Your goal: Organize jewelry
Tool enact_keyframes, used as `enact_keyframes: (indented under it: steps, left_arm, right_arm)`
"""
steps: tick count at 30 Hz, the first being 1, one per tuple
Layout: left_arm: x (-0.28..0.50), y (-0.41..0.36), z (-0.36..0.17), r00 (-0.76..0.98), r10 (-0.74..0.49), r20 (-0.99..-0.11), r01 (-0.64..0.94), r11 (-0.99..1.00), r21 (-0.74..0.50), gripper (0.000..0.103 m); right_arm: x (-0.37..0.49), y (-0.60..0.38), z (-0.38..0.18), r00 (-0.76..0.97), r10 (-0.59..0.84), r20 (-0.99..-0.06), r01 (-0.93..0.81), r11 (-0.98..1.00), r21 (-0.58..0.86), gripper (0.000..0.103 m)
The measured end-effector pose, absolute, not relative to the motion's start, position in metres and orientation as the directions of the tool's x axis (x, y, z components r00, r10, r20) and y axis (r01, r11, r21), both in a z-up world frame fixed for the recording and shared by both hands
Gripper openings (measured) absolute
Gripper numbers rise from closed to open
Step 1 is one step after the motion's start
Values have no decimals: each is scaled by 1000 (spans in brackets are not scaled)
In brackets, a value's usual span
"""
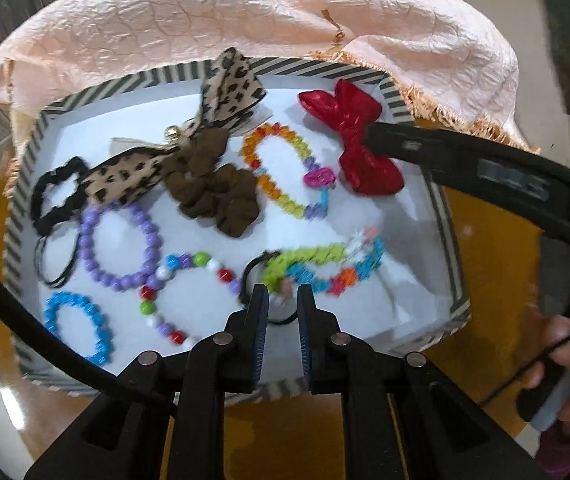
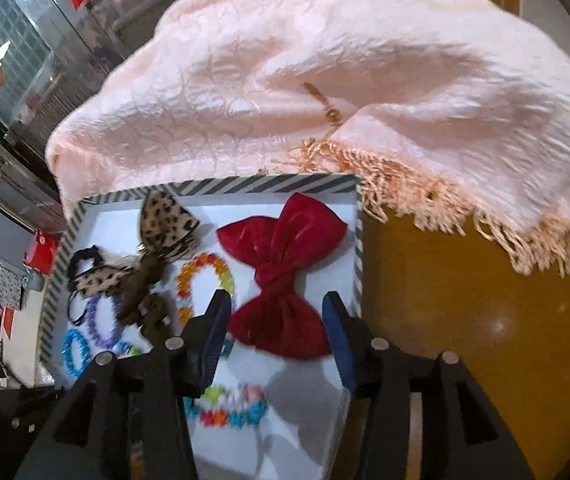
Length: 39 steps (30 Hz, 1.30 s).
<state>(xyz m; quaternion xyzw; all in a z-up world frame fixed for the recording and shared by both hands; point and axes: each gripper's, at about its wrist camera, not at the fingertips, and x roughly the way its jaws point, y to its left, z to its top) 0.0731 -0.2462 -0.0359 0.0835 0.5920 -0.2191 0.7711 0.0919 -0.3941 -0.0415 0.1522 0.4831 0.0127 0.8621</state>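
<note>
Right gripper (image 2: 277, 320) stands wide, jaws apart on either side of the red bow's (image 2: 281, 276) lower lobe, pads not pressing it. The bow lies in the striped tray (image 2: 205, 188) at centre frame, long axis running up-frame, aligned with the gripper. Left gripper (image 1: 283, 312) stands narrow over a thin black hair tie (image 1: 251, 276) at lower centre of its view; grip cannot be confirmed.

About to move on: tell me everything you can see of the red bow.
The red bow is shiny, velvety fabric: two puffy lobes pinched at a knotted centre. It lies flat near the far right corner of the striped box, on its white floor. The right gripper straddles its near lobe, pads apart from it.
</note>
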Motion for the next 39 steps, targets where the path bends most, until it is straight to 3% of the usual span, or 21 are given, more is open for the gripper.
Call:
enact_keyframes:
  steps: [3, 11, 17, 39]
  left_arm:
    - [63, -233, -32, 225, -226, -948, 428, 897, -112, 13]
    - [36, -205, -18, 257, -219, -941, 414, 905, -98, 13]
    - [23, -184, 5, 347, -210, -914, 403, 913, -57, 13]
    - [1, -101, 55, 527, -189, -828, 302, 953, -26, 13]
  right_arm:
    - [67, -392, -32, 561, 151, -814, 139, 952, 272, 58]
    - [17, -382, -23, 577, 137, -805, 164, 946, 279, 60]
    - [-6, -357, -15, 597, 119, -794, 150, 955, 257, 73]
    - [-25, -273, 24, 675, 131, -726, 53, 973, 225, 75]
